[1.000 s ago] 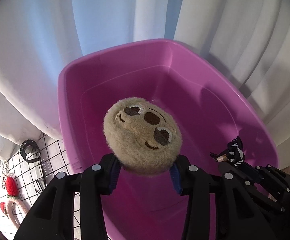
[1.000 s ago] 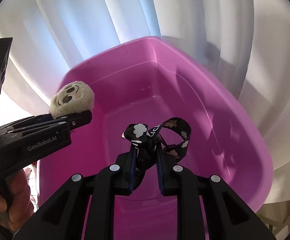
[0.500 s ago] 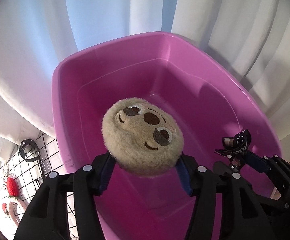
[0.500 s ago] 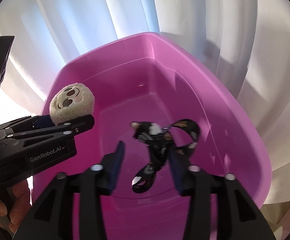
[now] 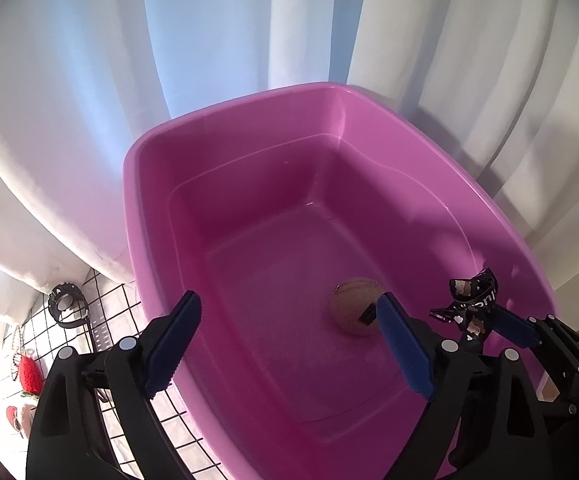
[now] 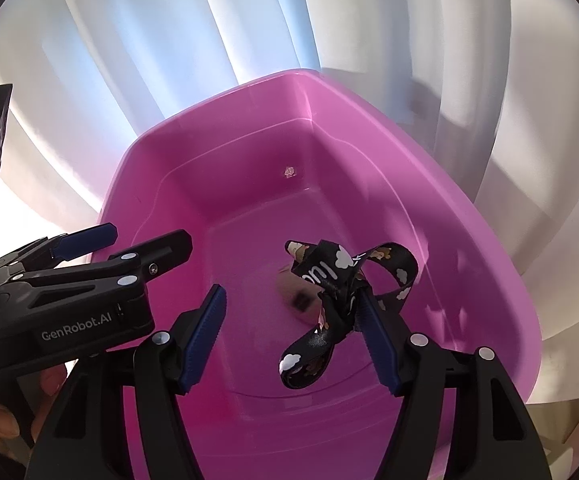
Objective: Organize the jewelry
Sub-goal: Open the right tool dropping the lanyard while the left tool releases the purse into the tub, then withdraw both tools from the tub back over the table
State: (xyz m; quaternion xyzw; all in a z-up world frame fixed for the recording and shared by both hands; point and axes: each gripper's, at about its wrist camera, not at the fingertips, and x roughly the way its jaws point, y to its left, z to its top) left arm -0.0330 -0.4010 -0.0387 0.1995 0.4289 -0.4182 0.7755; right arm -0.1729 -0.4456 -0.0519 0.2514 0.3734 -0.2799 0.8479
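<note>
Both tongs gaped, jaws opening: left tongs (image 5: pixel 289 336) empty, right tongs (image 6: pixel 293 336) with the ribbon (image 6: pixel 329 300) draped on their 3 o'clock pad, running 7 to 1 o'clock. Beyond, the plush (image 5: pixel 355 310) lay in the tub (image 5: pixel 249 128).

White curtains (image 5: pixel 249 40) hang in folds behind, backlit w/ bluish daylight; black wire grid (image 5: pixel 101 320) over white surface, lower left.
</note>
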